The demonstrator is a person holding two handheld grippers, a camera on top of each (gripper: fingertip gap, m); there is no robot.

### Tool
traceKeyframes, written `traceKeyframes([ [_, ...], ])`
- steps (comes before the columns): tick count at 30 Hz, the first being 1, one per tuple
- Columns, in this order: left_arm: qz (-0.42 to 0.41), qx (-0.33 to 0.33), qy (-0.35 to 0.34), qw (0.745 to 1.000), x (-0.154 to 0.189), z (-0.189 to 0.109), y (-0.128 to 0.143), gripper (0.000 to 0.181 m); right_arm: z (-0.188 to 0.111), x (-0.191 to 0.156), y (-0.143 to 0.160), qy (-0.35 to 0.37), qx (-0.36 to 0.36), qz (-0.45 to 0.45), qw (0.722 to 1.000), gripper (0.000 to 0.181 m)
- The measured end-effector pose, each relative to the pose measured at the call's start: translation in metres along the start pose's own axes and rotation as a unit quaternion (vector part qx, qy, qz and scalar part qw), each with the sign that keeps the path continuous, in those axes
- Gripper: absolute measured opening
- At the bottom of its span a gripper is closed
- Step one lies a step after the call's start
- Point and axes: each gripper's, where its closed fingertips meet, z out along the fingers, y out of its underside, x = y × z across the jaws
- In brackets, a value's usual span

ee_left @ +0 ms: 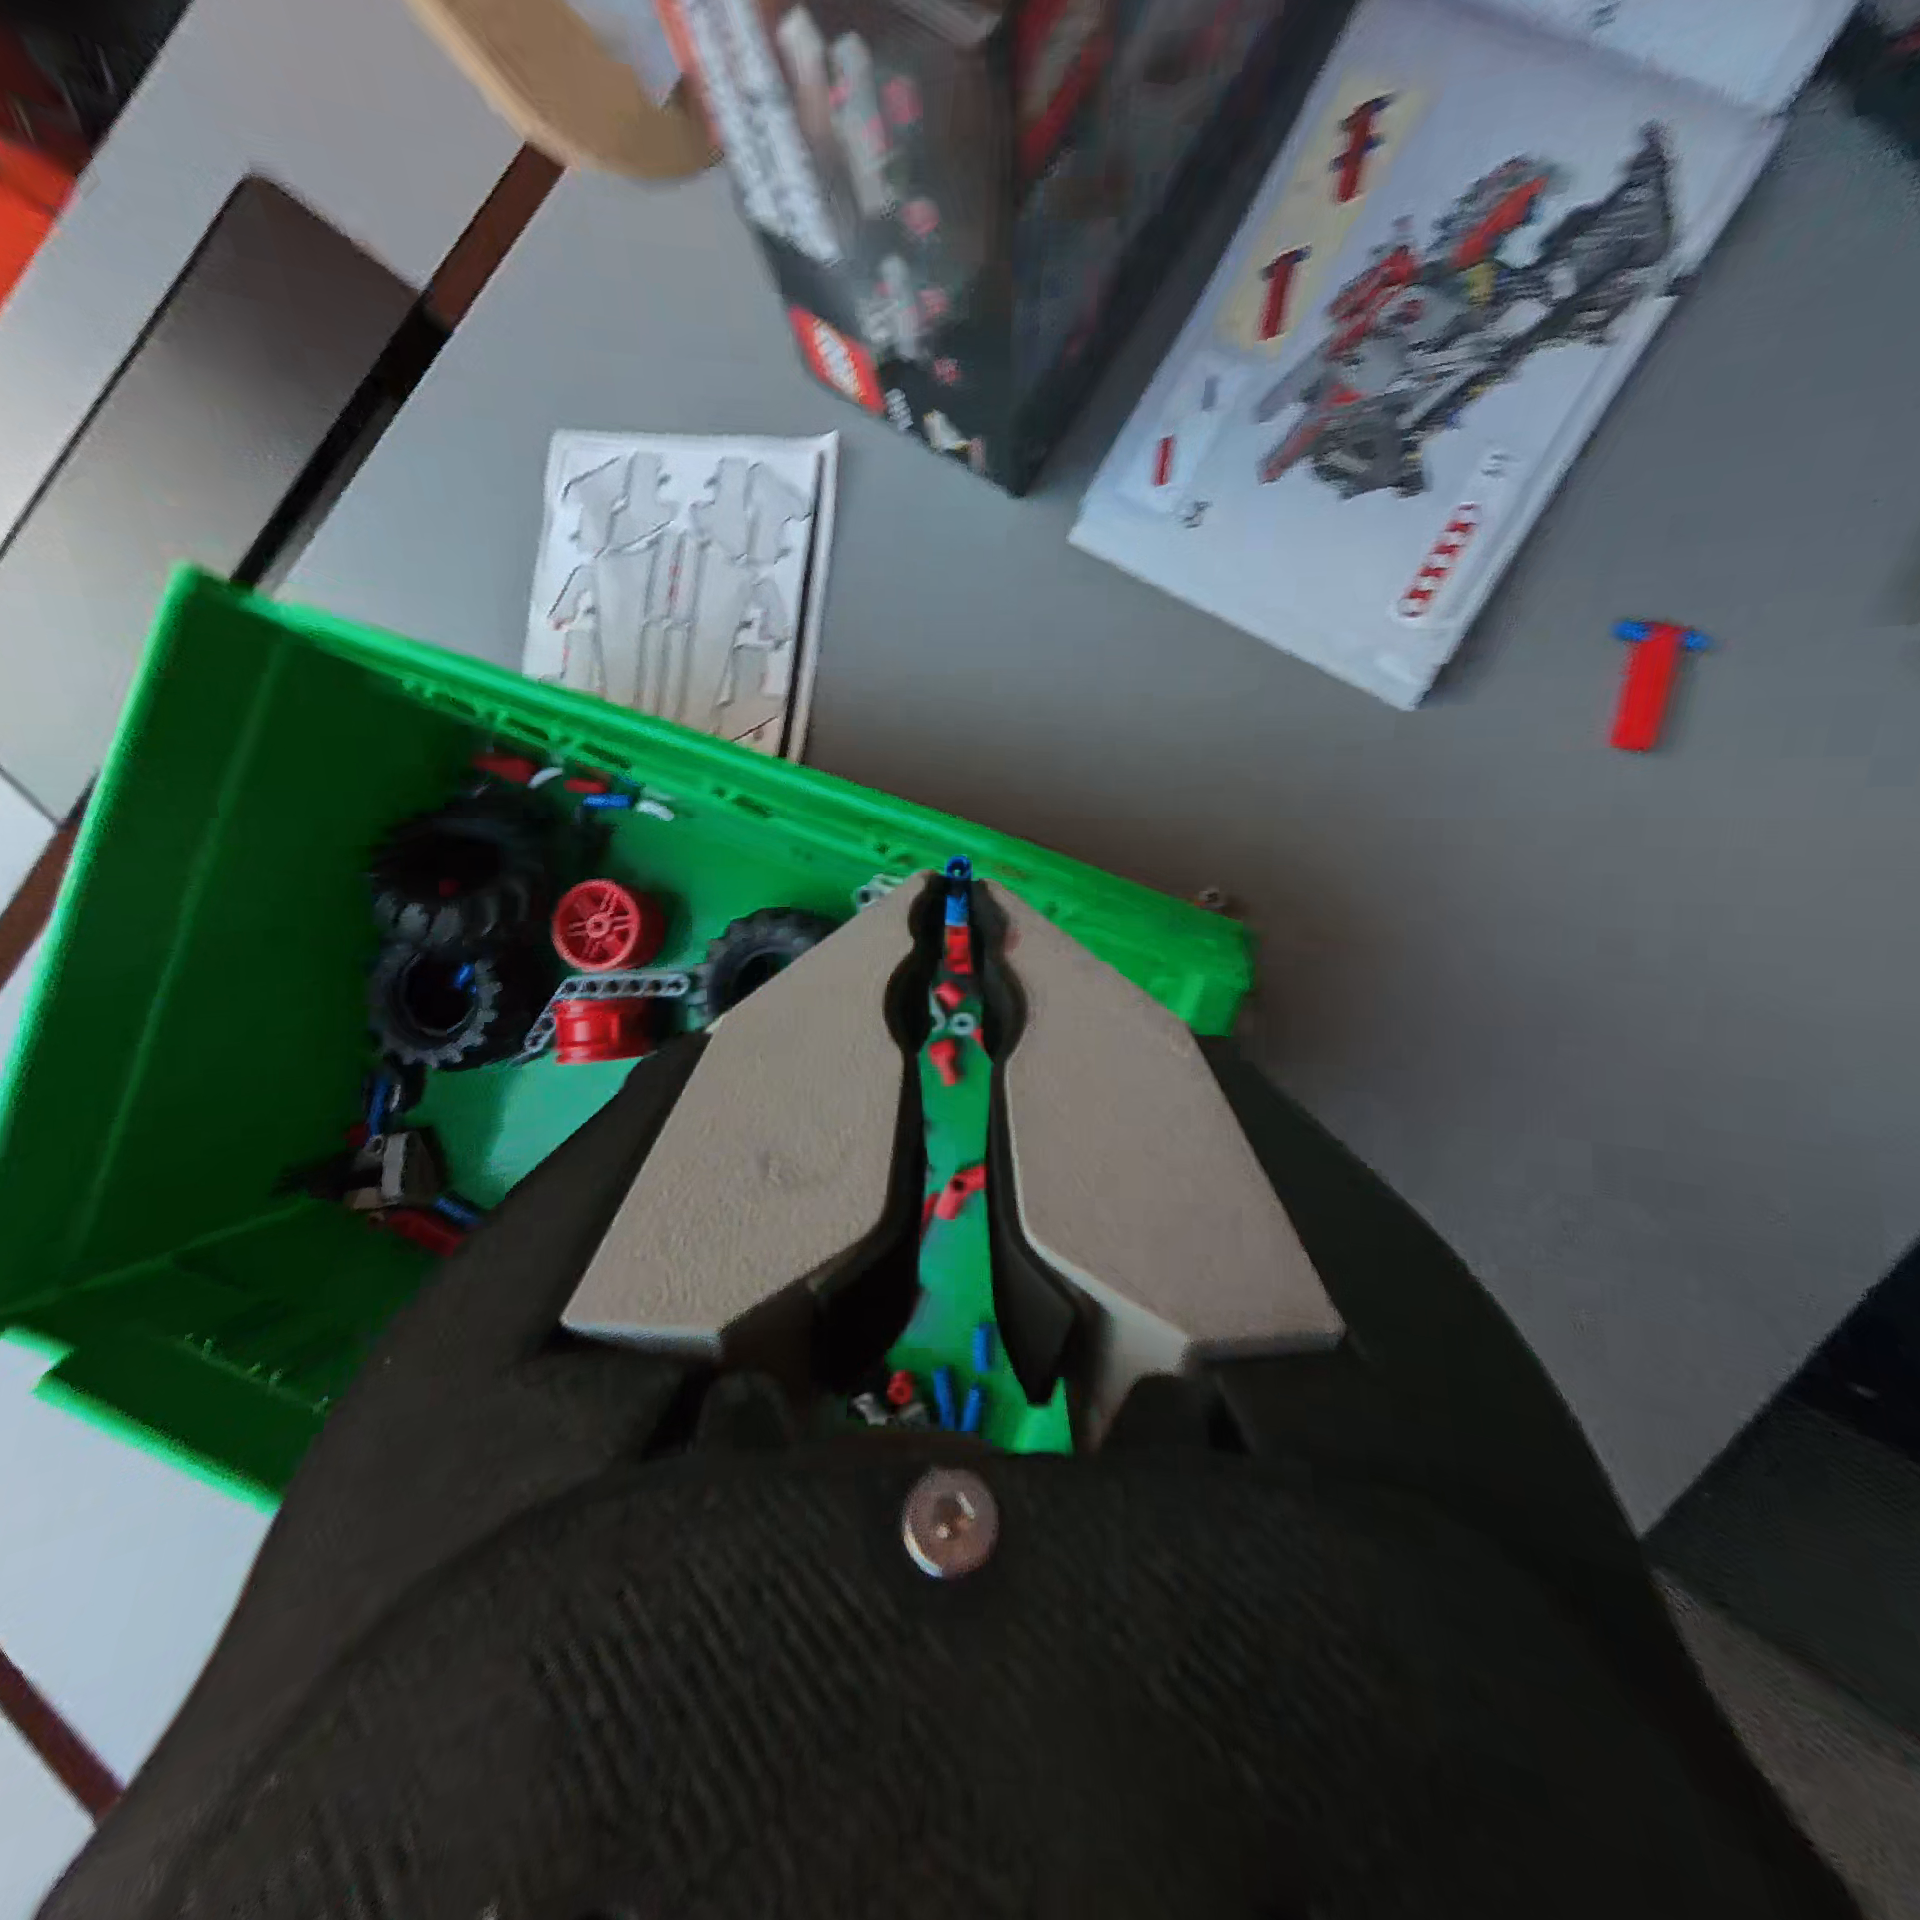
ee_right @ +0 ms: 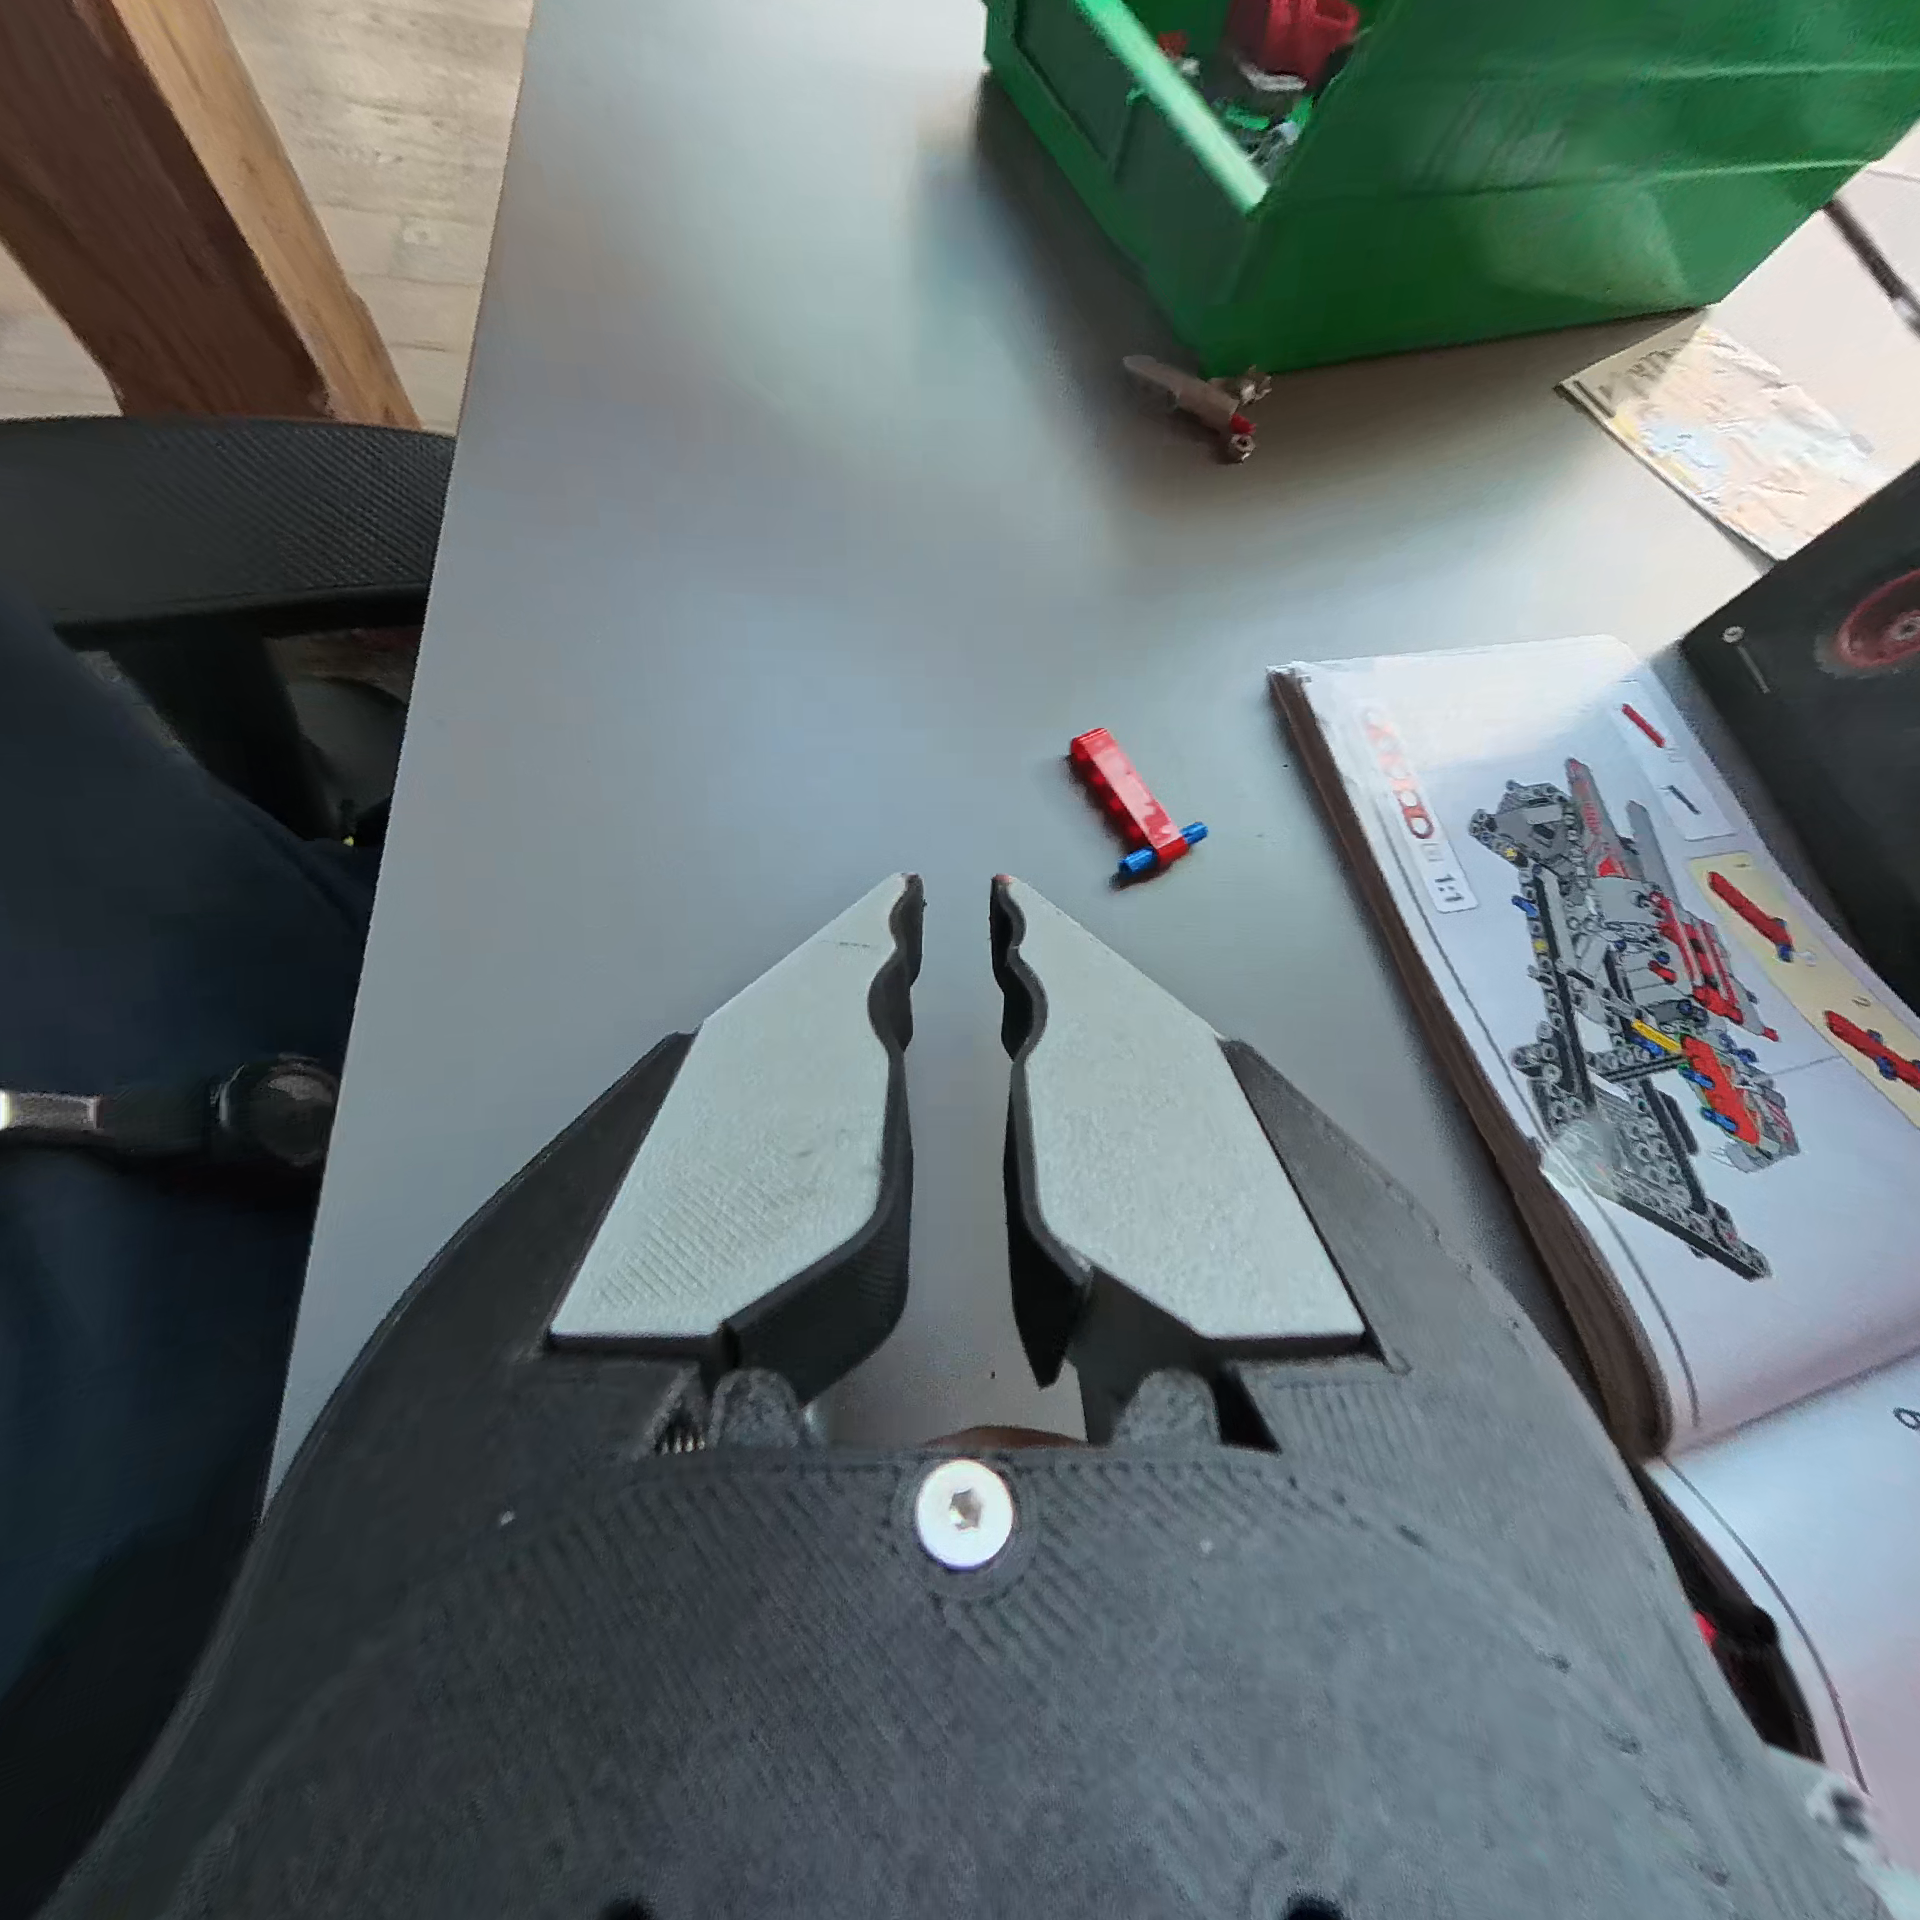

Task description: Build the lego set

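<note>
- Left gripper (ee_left: pixel 958 896): fingers drawn nearly together, pinching a small blue pin (ee_left: pixel 957 891) at their tips above the green bin (ee_left: pixel 208 935); right gripper (ee_right: pixel 956 899): fingers slightly parted, holding nothing, poised over bare grey table (ee_right: pixel 727 520).
- Task pieces: loose parts lie in the bin, among them black knobbly tyres (ee_left: pixel 457 862), red spoked wheel hubs (ee_left: pixel 603 925) and a grey perforated beam (ee_left: pixel 623 987); a red beam with a blue pin through one end (ee_right: pixel 1127 805) lies on the table just beside the open instruction booklet (ee_right: pixel 1621 1039).
- Risks, as judgement: the pin is smooth, round and held only at the very tips, so it may twist or drop back into the bin; the bin's wall stands close to the fingers and could knock it loose; motion blur hides how firm the grip is.
- Materials: fingers matte grey with wavy black inner edges, body ribbed black print; bin glossy rigid plastic; booklet glossy paper, curling; sticker sheet (ee_left: pixel 686 582) thin and flat.
</note>
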Motion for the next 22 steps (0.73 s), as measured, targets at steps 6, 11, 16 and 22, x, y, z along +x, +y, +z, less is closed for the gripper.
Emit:
traceKeyframes([
  [6, 0.023, 0.114, 0.156, 0.981, 0.175, 0.009, -0.025, 0.001, -0.018, 0.01, -0.017, 0.021, 0.045, 0.02, 0.999, 0.01],
  [11, -0.069, 0.081, 0.211, 0.972, 0.236, 0.081, 0.0, 0.001, -0.018, 0.005, -0.014, 0.019, 0.036, 0.011, 0.999, 0.011],
  [16, -0.113, 0.077, 0.205, 0.969, 0.235, 0.106, 0.009, 0.0, -0.013, 0.003, -0.005, 0.017, 0.012, 0.011, 1.0, 0.011],
  [22, -0.108, 0.086, 0.172, 0.975, 0.223, 0.104, 0.013, 0.005, -0.005, 0.012, 0.015, 0.032, -0.039, 0.04, 0.998, 0.011],
])
